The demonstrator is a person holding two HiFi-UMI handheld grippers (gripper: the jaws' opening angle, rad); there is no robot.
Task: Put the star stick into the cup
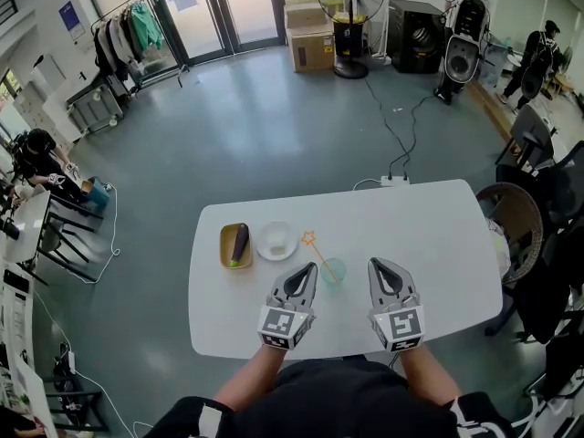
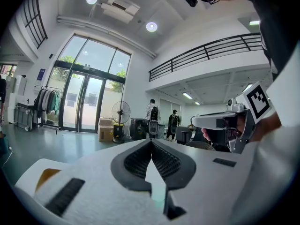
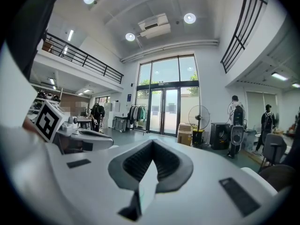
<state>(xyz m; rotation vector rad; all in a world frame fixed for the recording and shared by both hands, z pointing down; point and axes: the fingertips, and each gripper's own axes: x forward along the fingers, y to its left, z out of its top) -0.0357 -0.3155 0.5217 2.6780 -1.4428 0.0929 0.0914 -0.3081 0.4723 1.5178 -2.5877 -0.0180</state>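
Note:
A pale teal cup (image 1: 333,271) stands on the white table (image 1: 429,235), between my two grippers. The orange star stick (image 1: 318,255) stands in it and leans up to the left, star end out. My left gripper (image 1: 309,269) is just left of the cup, shut and empty. To the cup's right is my right gripper (image 1: 377,264), also shut with nothing in it. In the left gripper view the jaws (image 2: 151,143) meet at the tip and the right gripper (image 2: 220,121) shows beside them. The right gripper view shows its closed jaws (image 3: 152,143) and the left gripper (image 3: 89,137).
A yellow plate (image 1: 225,247) with a purple eggplant (image 1: 240,242) and a white bowl (image 1: 276,241) sit on the table's left part. Chairs stand at the right of the table. A power strip (image 1: 394,181) and cable lie at the far edge.

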